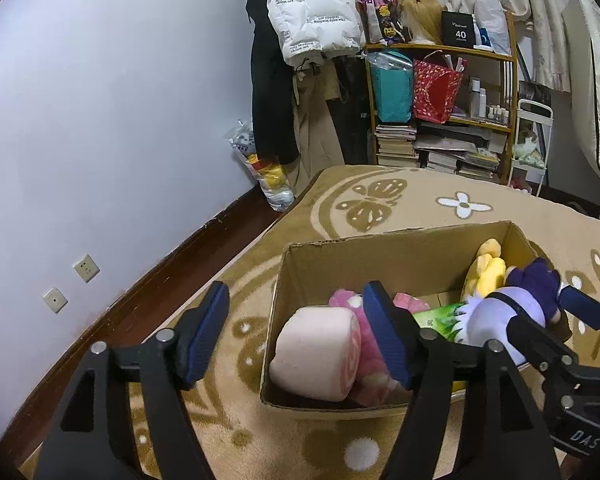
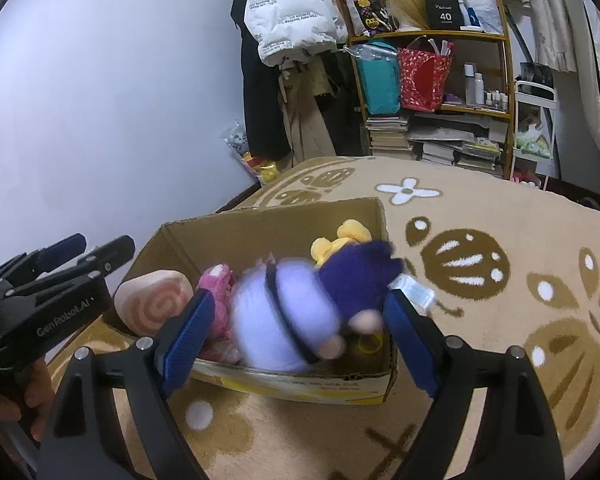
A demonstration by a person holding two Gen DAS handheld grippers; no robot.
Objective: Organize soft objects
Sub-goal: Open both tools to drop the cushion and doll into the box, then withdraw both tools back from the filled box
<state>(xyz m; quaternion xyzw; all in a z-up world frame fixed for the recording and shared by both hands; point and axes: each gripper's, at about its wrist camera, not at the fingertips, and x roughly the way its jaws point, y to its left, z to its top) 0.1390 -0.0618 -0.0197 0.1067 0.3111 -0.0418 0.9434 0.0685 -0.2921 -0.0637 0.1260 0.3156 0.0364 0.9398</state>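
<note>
Step in hand, as judged: dropping soft toys into the cardboard box (image 1: 400, 252) on the patterned rug (image 1: 480, 208).

Left gripper (image 1: 296, 332): jaws parted, nothing between the pads. Its left pad hangs outside the box, over the rug; its right pad sits over the box interior. The pink swirl roll cushion (image 1: 320, 356) lies just ahead of and below the gap, against the box's near-left corner and clear of both pads. Looks released and settled.

Beside the roll, toward the right pad: a pink plush (image 1: 370, 344), partly hidden. Beyond it a green packet (image 1: 440, 318), then a yellow plush (image 1: 486, 268) at the far right wall.

Right gripper (image 2: 296, 320): jaws wide. The purple-and-lilac plush doll (image 2: 300, 312) sits between the pads, blurred. The pads do not appear to press on it, though the blur leaves some doubt. It hangs over the near-right part of the box, low.

To do this well:
- hold the right jaws wide until the doll rests on the other toys;
- lift straight up so the pads do not catch its dark hair;
- keep the left pad clear of the box wall when lifting, or the box may shift.
</note>
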